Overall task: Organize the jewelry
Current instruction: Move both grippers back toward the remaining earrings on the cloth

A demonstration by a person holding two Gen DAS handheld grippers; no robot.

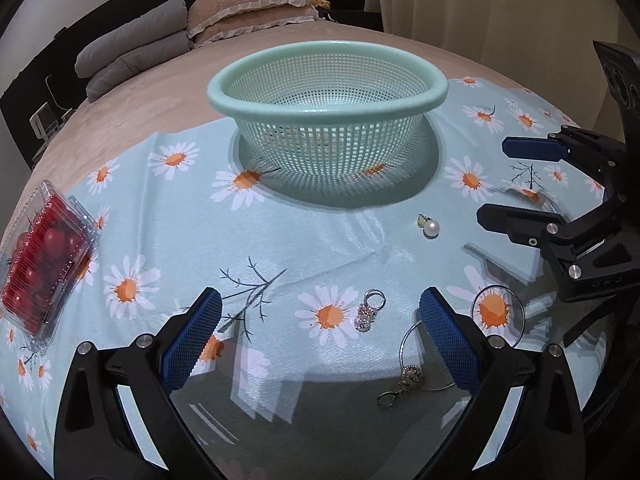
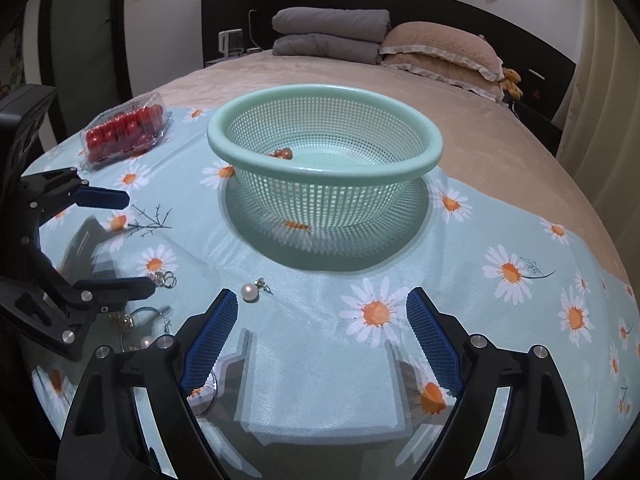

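Jewelry, small silver crystal-link earring (image 1: 369,312), lies on glossy daisy-print cloth (image 1: 280,240) between wide-open, empty left gripper (image 1: 320,336) jaws; probably light, slippery, delicate, so pinch the crystal cluster.

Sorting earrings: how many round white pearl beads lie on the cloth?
2: one white pearl bead ahead of the right gripper; another nearer, beside the left gripper. More may be hidden.

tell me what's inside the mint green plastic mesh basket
The right wrist view shows a few brown beads inside the mint green plastic mesh basket, near its far-left wall. The near rim covers part of its floor.
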